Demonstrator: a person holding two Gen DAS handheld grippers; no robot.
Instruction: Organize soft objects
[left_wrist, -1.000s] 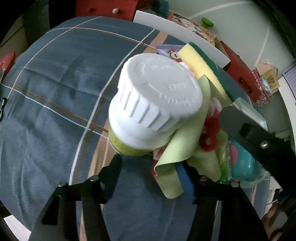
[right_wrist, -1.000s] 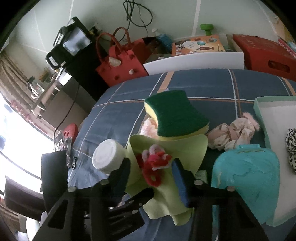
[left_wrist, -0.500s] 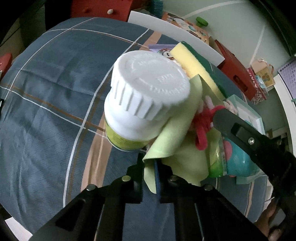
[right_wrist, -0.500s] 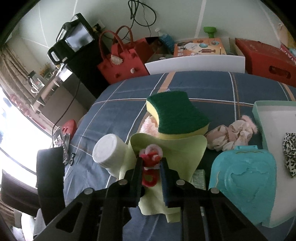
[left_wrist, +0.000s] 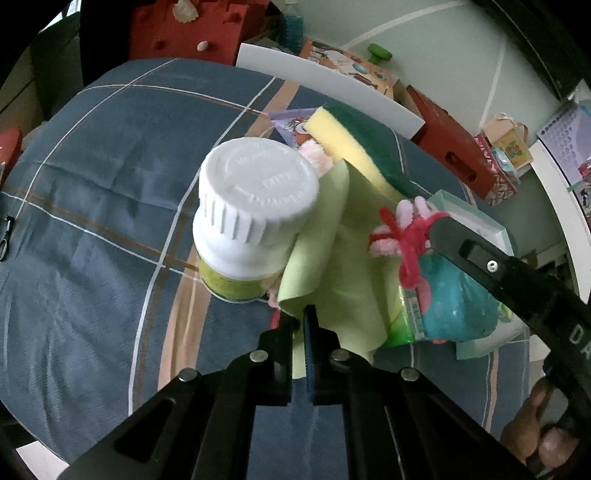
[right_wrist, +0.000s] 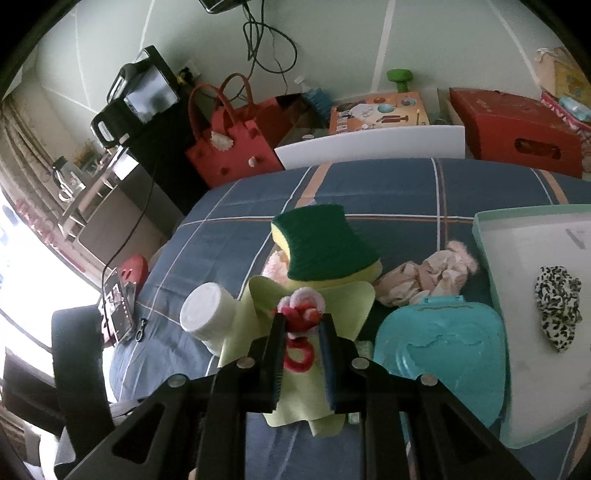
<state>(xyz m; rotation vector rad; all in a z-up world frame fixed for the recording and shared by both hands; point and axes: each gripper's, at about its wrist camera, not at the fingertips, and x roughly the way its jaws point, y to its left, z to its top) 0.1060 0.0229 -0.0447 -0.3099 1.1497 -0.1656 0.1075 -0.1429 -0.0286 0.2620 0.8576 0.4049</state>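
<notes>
Both my grippers have snapped closed since a second ago, left gripper (left_wrist: 300, 325) pinching the green cloth (left_wrist: 343, 273) beside the white bottle (left_wrist: 255, 206), right gripper (right_wrist: 301, 332) squeezing the red and pink fluffy toy (right_wrist: 301, 308) lifted over the cloth, sponge (right_wrist: 321, 243) behind, on the blue bed (right_wrist: 388, 192).

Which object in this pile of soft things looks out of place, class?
The hard white-capped plastic bottle stands out: it leans against the light green cloth among soft items like the yellow-and-green sponge, tilted rather than upright on the blue plaid bedspread.
</notes>
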